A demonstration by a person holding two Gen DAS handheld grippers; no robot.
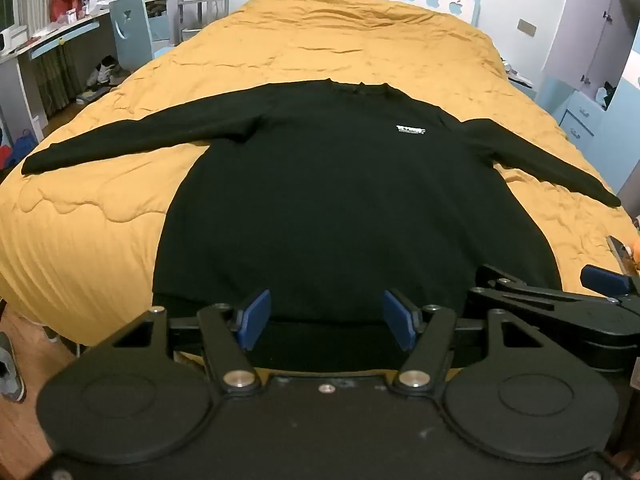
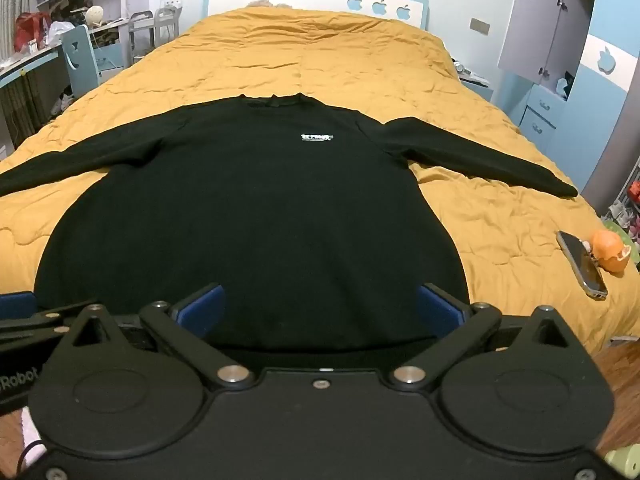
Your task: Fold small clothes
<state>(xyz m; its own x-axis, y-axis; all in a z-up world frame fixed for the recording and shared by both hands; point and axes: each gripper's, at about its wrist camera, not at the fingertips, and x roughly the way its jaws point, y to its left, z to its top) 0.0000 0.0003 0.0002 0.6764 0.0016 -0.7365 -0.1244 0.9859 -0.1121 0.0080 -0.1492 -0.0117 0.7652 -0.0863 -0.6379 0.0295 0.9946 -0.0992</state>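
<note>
Left tool (image 1: 326, 318) gaping | right tool (image 2: 320, 312) gaping | sweater (image 1: 340, 208) hem between fingers

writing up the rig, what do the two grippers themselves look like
Both match: the left gripper and right gripper have matte black linkage arms with silver pivot pins, round black discs on the base, and blue pads on the fingers. No cables or sleeves show.

"robot" on left claw (image 2: 18, 380); sweater (image 2: 248, 216) chest logo unreadable.

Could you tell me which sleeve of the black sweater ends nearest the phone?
The sleeve on the right: its cuff points toward the phone, while the other sleeve stretches away leftward.
</note>
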